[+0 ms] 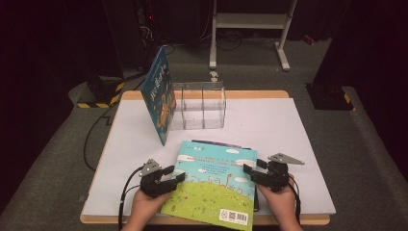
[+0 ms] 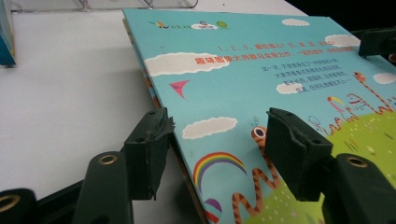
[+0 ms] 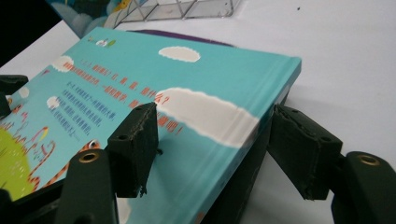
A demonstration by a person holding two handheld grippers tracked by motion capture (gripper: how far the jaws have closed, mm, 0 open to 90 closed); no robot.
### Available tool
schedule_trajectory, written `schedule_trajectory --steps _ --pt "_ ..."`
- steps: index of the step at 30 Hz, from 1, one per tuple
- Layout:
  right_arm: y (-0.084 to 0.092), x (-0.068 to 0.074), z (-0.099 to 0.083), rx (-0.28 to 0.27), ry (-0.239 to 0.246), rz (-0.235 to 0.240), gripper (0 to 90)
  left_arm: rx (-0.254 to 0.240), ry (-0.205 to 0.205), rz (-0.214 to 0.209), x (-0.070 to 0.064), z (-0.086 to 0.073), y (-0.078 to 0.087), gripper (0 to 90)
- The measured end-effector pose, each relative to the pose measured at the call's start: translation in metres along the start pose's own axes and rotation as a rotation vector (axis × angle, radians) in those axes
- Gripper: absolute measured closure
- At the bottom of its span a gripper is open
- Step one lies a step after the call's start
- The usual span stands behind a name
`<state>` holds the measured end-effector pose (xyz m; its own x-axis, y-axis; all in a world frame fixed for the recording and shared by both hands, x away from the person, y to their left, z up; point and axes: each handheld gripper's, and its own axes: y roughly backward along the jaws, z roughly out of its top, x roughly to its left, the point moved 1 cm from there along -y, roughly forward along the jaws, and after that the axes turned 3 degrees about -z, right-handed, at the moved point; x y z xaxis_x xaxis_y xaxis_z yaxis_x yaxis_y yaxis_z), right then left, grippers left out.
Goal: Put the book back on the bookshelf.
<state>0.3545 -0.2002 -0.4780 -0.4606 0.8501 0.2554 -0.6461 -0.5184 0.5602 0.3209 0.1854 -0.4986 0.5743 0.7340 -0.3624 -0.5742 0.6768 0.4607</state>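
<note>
Picture book between both grippers; left gripper and right gripper fingers apart, straddling edges, seemingly not gripping.

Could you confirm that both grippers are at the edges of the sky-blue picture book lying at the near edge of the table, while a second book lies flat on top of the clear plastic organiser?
Not quite: the second book stands tilted against the clear plastic organiser's left side, as the high view shows. The rest holds.
</note>
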Motion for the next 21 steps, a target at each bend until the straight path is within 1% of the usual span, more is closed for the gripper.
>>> schedule_trajectory --steps 1,2,3,5,6,7,9,12,14,15,16,17,19,20,21 --pt "0.003 0.003 -0.003 0.004 0.002 0.006 30.1 0.006 0.025 -0.019 0.000 -0.003 0.001 31.8" --pt "0.007 0.006 -0.009 0.011 -0.003 0.025 28.5 0.007 0.037 -0.033 0.000 -0.005 0.002 31.1" --pt "0.010 0.008 -0.013 0.013 -0.006 0.039 27.3 0.000 0.046 -0.034 -0.002 -0.009 0.003 30.8" --pt "0.015 0.014 -0.022 0.021 -0.017 0.078 25.3 -0.011 0.044 -0.023 -0.004 -0.011 0.004 30.9" --pt "0.017 0.018 -0.025 0.022 -0.011 0.073 24.6 -0.006 0.044 -0.021 -0.004 -0.010 0.004 31.0" --pt "0.018 0.020 -0.025 0.025 -0.005 0.059 25.3 0.005 0.042 -0.022 -0.004 -0.009 0.003 31.1" --pt "0.018 0.021 -0.022 0.036 -0.012 0.058 25.9 0.023 0.053 -0.026 -0.004 -0.008 0.000 31.4" --pt "0.013 0.018 -0.015 0.027 -0.025 0.063 26.3 0.035 0.041 -0.025 -0.006 -0.006 -0.005 31.2" --pt "0.008 0.013 -0.008 0.032 -0.037 0.064 26.1 0.033 0.039 -0.028 -0.005 -0.003 -0.010 31.9" --pt "0.005 0.010 -0.004 0.029 -0.036 0.058 26.1 0.033 0.035 -0.028 -0.004 -0.001 -0.013 32.2" --pt "0.002 0.006 0.001 0.030 -0.040 0.054 26.1 0.027 0.021 -0.026 -0.004 0.002 -0.016 32.6" --pt "-0.001 0.002 0.005 0.032 -0.042 0.052 26.1 0.015 0.003 -0.015 -0.004 0.004 -0.018 33.8" --pt "-0.007 -0.006 0.010 0.038 -0.048 0.061 25.1 0.003 -0.014 -0.003 -0.004 0.009 -0.020 36.3" --pt "-0.008 -0.009 0.011 0.049 -0.047 0.056 23.8 0.003 -0.010 -0.008 -0.003 0.010 -0.021 36.1" --pt "-0.009 -0.010 0.010 0.066 -0.050 0.054 23.4 -0.001 0.009 -0.012 -0.002 0.010 -0.020 34.3"
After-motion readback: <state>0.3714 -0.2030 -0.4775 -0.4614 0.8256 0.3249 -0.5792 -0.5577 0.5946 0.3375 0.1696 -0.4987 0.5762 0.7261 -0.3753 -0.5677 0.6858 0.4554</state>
